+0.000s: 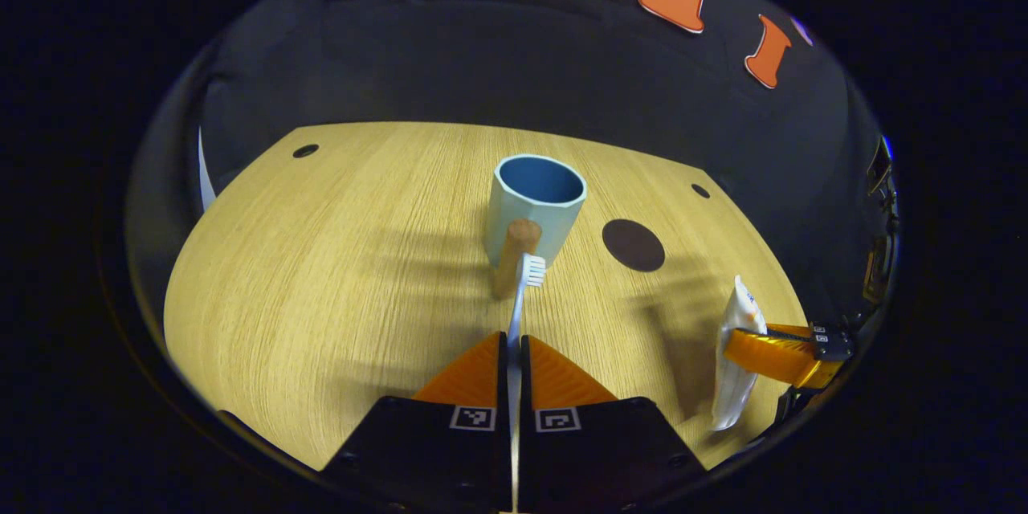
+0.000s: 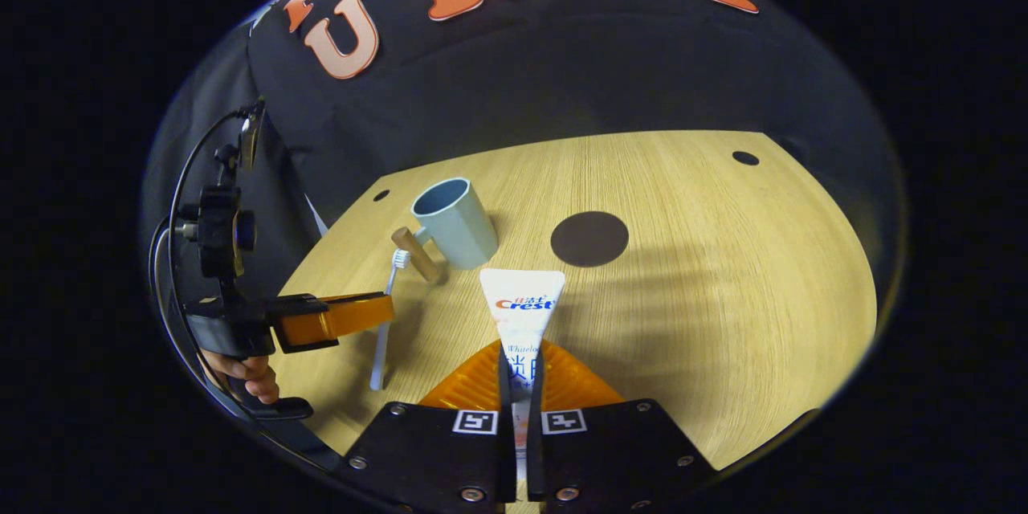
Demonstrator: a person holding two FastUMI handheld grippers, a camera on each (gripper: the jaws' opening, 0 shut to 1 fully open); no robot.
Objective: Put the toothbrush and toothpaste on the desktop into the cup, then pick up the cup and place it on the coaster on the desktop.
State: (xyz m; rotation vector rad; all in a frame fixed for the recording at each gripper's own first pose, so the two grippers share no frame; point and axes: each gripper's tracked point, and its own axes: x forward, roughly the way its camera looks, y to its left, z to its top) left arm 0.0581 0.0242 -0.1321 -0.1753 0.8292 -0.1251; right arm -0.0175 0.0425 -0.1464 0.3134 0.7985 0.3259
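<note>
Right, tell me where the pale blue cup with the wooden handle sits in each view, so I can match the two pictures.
Left gripper view: the pale blue cup with the wooden handle stands at centre, just beyond the white toothbrush, handle toward the camera.
Right gripper view: the cup stands left of centre, up and left of the white toothpaste tube.
Shared landmark: the dark round coaster, lying to the cup's right in both views.
</note>
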